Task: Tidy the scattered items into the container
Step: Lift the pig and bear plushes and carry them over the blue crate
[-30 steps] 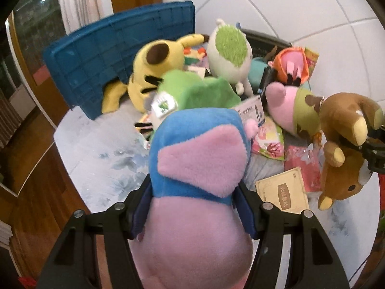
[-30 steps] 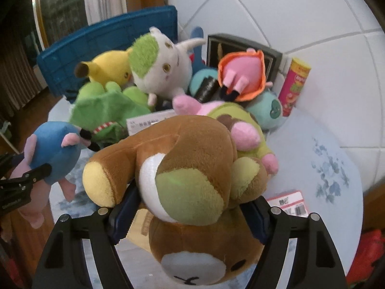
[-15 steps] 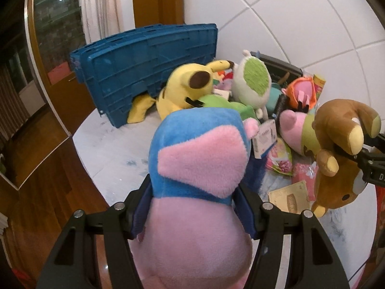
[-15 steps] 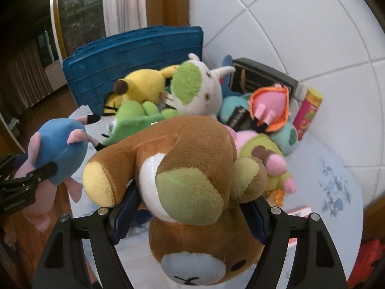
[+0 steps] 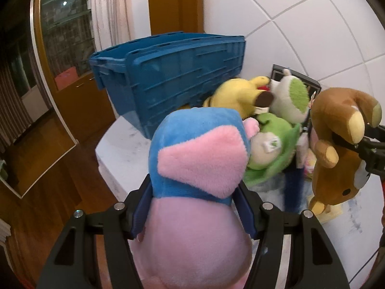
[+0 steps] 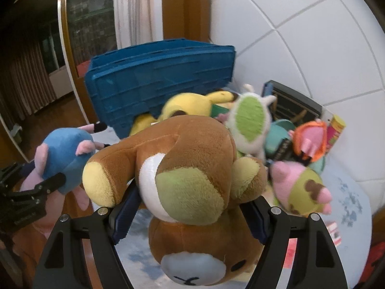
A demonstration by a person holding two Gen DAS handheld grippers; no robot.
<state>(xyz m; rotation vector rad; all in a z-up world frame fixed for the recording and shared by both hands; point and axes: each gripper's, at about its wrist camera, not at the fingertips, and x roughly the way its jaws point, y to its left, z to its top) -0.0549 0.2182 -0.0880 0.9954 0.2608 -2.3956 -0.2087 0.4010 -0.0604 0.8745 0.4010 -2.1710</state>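
My left gripper (image 5: 192, 207) is shut on a blue and pink plush (image 5: 199, 163) and holds it up off the table. My right gripper (image 6: 190, 214) is shut on a brown bear plush (image 6: 192, 166), head down. Each held toy also shows in the other view: the bear (image 5: 336, 144) at the right, the blue plush (image 6: 65, 151) at the left. The blue crate (image 5: 173, 77) lies tipped at the table's back left, its ribbed side toward me; it also shows in the right wrist view (image 6: 158, 77). A yellow plush (image 5: 235, 94), a white and green plush (image 5: 291, 98) and a green plush (image 5: 272, 151) lie beside it.
A pink and olive plush (image 6: 303, 187), an orange and pink toy (image 6: 310, 139), a teal plush (image 6: 279, 137), a snack tube (image 6: 336, 130) and a dark box (image 6: 293, 103) sit against the white tiled wall. Packets (image 6: 334, 233) lie on the marble table (image 5: 125, 144). Wooden floor lies to the left.
Both grippers have risen and pulled back with their plush toys. The crate's ribbed side now shows fuller and closer, and the toy pile sits lower in view.
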